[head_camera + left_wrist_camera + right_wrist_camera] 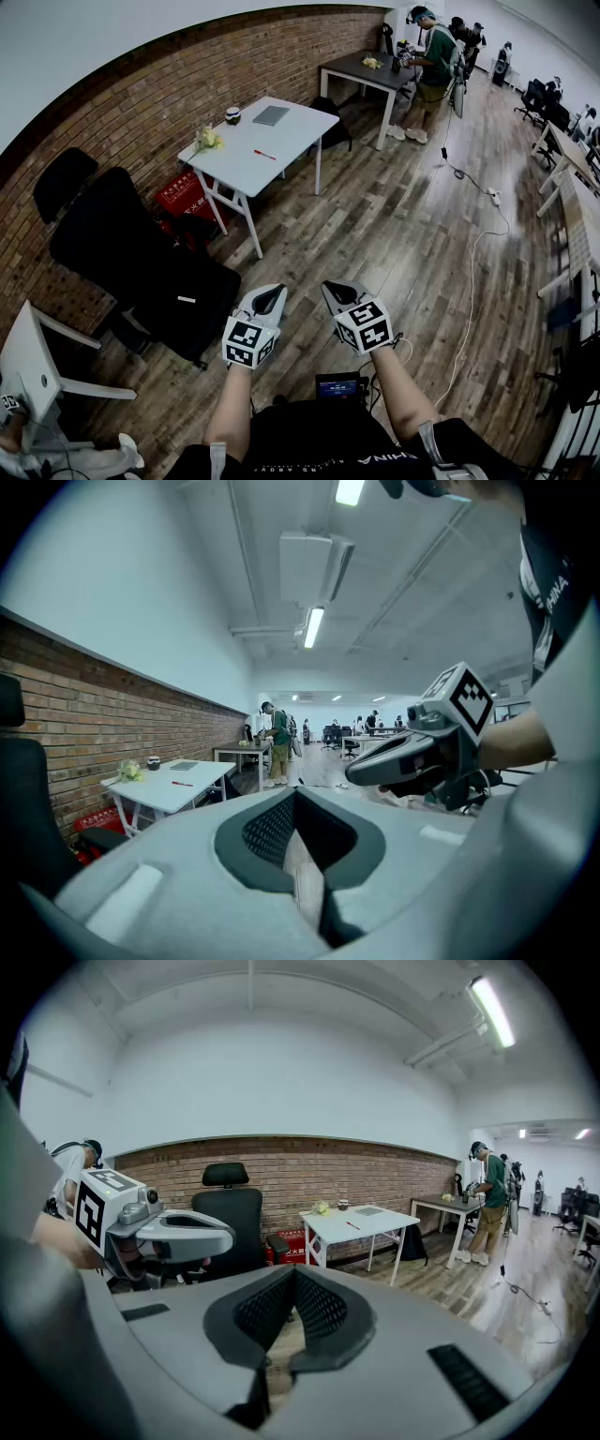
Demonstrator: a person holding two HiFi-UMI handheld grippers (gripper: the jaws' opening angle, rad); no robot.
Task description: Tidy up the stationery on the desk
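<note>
Apparently empty: left gripper [271, 294], right gripper [337, 291], both closed.

Red brick wall [141, 103], wooden floor [394, 225]

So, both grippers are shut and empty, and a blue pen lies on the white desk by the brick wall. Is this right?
Not quite. The pen on the white desk is red, not blue; the head view shows it. The rest is right: the left gripper and the right gripper are both shut and empty, and the desk stands by the brick wall.
</note>
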